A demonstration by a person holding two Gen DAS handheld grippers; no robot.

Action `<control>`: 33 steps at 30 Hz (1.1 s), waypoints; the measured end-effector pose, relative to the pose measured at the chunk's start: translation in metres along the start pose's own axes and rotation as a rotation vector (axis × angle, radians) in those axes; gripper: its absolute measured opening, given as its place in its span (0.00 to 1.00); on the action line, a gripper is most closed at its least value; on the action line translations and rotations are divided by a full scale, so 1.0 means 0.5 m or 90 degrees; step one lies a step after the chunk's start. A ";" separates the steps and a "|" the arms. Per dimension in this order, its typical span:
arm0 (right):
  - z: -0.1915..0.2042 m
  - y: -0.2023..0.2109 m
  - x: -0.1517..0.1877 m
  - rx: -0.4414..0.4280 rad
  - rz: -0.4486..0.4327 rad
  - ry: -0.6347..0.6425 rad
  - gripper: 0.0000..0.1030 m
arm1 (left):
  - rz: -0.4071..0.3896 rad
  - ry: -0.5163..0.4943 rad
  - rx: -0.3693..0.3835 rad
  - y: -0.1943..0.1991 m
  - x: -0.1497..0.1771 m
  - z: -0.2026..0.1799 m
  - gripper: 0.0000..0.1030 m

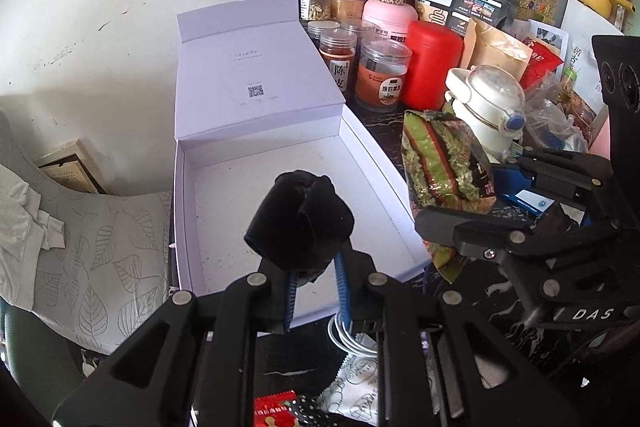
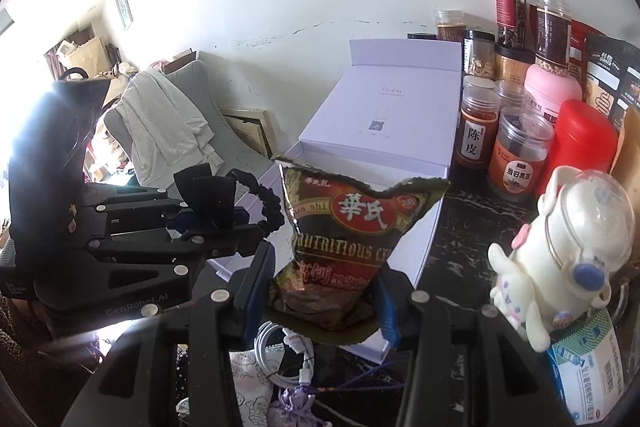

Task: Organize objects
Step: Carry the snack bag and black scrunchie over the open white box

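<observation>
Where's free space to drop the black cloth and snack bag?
The open white box floor is bare between its walls, under the black cloth. Right of it, jars, red canister and white bottle crowd the counter.

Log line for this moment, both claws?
left claw: shut on black cloth item | right claw: shut on snack bag | white box: open

Left gripper (image 1: 316,275) angled downward, its 2 blue-padded fingers (image 1: 341,277) clamped tight on a black fabric bundle (image 1: 300,223), right gripper (image 2: 322,291) just beside it, also tilted down, jaws pinching the lower part of an upright snack bag (image 2: 352,239)
</observation>
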State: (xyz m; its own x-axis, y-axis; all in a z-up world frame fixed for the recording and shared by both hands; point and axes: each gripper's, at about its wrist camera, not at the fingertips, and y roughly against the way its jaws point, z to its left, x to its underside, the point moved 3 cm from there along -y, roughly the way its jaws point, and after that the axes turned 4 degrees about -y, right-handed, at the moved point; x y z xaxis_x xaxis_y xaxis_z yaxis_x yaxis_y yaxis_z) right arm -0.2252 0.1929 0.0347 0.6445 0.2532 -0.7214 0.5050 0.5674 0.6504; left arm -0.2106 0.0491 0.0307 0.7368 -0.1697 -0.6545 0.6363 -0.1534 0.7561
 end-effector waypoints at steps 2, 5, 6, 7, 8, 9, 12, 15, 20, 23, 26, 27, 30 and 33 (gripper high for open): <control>-0.005 -0.014 -0.013 0.002 0.000 0.006 0.45 | 0.002 0.001 -0.003 -0.017 -0.013 0.015 0.15; -0.012 -0.033 -0.029 0.004 -0.001 0.016 0.45 | 0.005 0.006 -0.010 -0.039 -0.026 0.039 0.15; -0.015 -0.040 -0.035 0.004 -0.002 0.019 0.45 | 0.005 0.009 -0.012 -0.047 -0.030 0.047 0.15; -0.018 -0.048 -0.041 0.004 -0.002 0.021 0.45 | 0.007 0.011 -0.013 -0.056 -0.035 0.055 0.15; -0.020 -0.054 -0.046 0.004 -0.002 0.023 0.45 | 0.009 0.014 -0.014 -0.065 -0.040 0.063 0.15; -0.023 -0.061 -0.051 0.004 -0.002 0.024 0.45 | 0.010 0.015 -0.017 -0.072 -0.042 0.070 0.15; -0.033 -0.084 -0.067 0.006 -0.001 0.028 0.45 | 0.014 0.014 -0.026 -0.096 -0.055 0.089 0.15; -0.042 -0.107 -0.079 0.010 0.001 0.030 0.45 | 0.020 0.014 -0.027 -0.123 -0.068 0.106 0.15; -0.059 -0.146 -0.092 0.020 0.010 0.023 0.45 | 0.026 0.002 -0.040 -0.164 -0.092 0.123 0.15; -0.067 -0.167 -0.099 0.024 0.014 0.020 0.45 | 0.028 -0.004 -0.045 -0.188 -0.110 0.131 0.15; -0.075 -0.189 -0.105 0.031 0.021 0.019 0.45 | 0.035 -0.010 -0.050 -0.215 -0.122 0.139 0.15; -0.077 -0.196 -0.106 0.032 0.023 0.019 0.45 | 0.038 -0.012 -0.051 -0.225 -0.126 0.141 0.15; -0.085 -0.216 -0.109 0.038 0.029 0.018 0.45 | 0.050 -0.014 -0.044 -0.256 -0.132 0.147 0.15; -0.090 -0.236 -0.111 0.042 0.040 0.017 0.45 | 0.068 -0.014 -0.043 -0.291 -0.132 0.153 0.15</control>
State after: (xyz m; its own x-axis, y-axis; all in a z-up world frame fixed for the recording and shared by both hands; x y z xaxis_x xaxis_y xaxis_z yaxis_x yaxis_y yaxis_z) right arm -0.3465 0.1474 -0.0126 0.6613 0.3073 -0.6843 0.5011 0.4978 0.7078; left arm -0.3692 0.0080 -0.0366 0.7962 -0.2030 -0.5700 0.5695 -0.0669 0.8193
